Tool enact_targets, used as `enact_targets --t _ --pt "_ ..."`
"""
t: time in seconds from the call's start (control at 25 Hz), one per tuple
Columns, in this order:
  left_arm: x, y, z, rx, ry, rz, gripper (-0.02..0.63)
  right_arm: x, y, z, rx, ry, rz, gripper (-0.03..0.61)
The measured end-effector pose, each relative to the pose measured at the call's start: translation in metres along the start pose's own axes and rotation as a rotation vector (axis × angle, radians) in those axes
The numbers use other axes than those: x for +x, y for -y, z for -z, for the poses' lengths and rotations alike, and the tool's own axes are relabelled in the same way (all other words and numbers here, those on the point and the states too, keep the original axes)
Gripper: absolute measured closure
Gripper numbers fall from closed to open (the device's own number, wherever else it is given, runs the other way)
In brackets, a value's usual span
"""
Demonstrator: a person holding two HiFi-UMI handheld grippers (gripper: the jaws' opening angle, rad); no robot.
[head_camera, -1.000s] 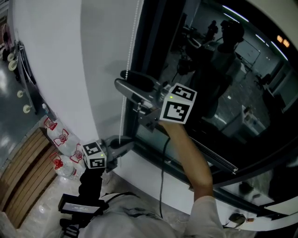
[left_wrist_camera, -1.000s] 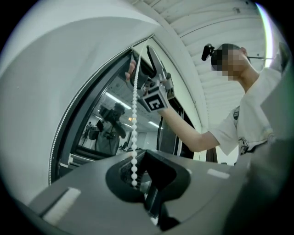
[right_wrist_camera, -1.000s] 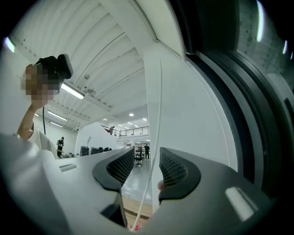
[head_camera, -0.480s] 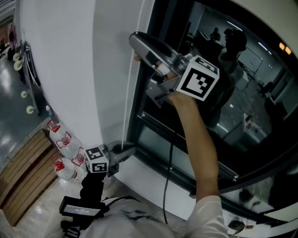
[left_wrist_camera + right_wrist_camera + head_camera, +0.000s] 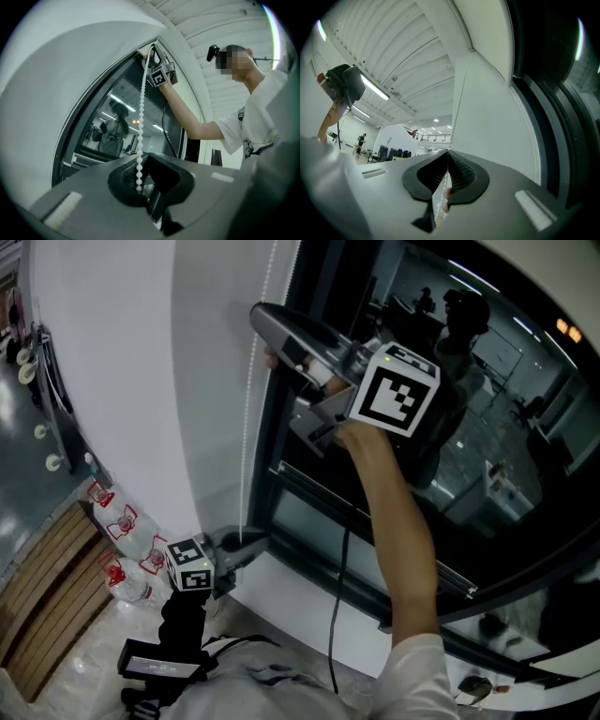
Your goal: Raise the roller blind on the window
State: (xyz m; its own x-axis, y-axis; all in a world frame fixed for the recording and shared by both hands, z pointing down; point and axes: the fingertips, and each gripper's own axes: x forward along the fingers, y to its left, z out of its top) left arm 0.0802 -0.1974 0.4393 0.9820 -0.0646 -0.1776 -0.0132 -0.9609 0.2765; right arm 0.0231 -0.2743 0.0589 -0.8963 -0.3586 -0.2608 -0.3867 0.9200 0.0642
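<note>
Right gripper point(image 5: 448, 154) high, jaws just closed, pinching bead chain point(image 5: 142, 108). Left gripper point(image 5: 140, 158) low, clamped on same chain. Chain top cut off, lower end hidden.

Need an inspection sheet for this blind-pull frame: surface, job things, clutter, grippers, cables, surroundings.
Surface: wooden floor boards at lower left.
Job's things: white roller blind down beside the dark window; bead chain hangs along the blind's edge.
Clutter: plastic bottles with red labels by the wall.
Grippers: right gripper high, jaws just closed on the bead chain; left gripper low, shut on the same chain.
Cables: black cable hangs below the right gripper.
Surroundings: glass reflects a lit room.
</note>
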Motion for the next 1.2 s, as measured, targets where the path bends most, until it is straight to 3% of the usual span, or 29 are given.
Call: enact_targets --t 0.16,0.52,1.2 --pt "0.000 0.000 0.002 -0.005 -0.001 0.002 0.615 -0.003 -0.005 0.015 -0.007 -0.037 -0.003 0.571" --pt "0.002 0.001 0.000 -0.013 -0.007 0.005 0.615 -0.016 -0.014 0.099 0.060 -0.146 0.002 0.574" --pt "0.005 0.002 -0.005 0.003 -0.023 0.010 0.615 -0.047 -0.033 0.187 0.157 -0.220 0.025 0.574"
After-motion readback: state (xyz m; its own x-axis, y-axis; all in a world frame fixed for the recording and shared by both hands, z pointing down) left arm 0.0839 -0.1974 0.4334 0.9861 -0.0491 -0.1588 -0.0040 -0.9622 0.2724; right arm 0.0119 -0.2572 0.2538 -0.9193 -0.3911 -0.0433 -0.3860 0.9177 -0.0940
